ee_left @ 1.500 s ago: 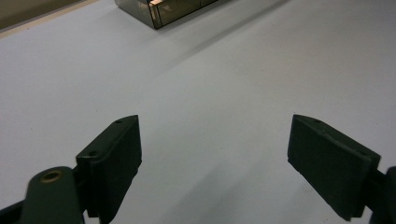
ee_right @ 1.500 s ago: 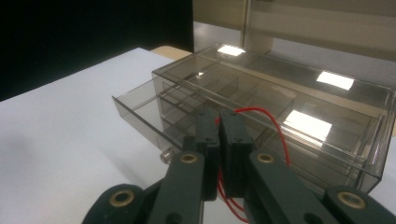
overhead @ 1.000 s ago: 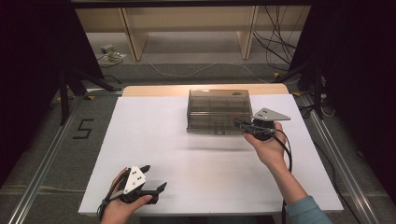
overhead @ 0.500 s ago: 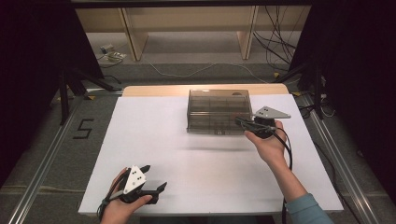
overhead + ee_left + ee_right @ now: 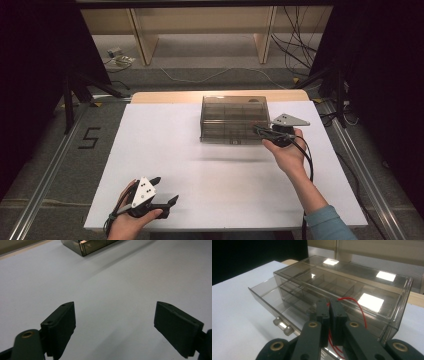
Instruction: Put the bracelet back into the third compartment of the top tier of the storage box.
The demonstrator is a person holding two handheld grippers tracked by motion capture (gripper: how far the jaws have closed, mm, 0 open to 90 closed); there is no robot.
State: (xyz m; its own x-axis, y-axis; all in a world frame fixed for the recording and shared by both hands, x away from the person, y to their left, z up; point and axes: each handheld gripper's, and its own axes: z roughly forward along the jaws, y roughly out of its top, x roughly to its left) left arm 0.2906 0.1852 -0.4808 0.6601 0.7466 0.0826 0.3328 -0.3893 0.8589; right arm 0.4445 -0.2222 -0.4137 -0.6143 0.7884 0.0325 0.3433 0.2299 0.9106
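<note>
Almost nothing has moved since the earlier frames: both hands sit where they were, and the right claw has kept its place at the box front. At the lower left of the high view, the left claw [image 5: 162,192] rests on the white tabletop [image 5: 165,145] with its jaws spread wide and nothing between them. Right of centre, toward the upper part of the frame, stands the smoky clear drawer box [image 5: 234,119], a drawer [image 5: 269,298] pulled partly out. The right claw [image 5: 261,131] is pressed closed on a thin red wire [image 5: 359,312] at the box's right front corner
</note>
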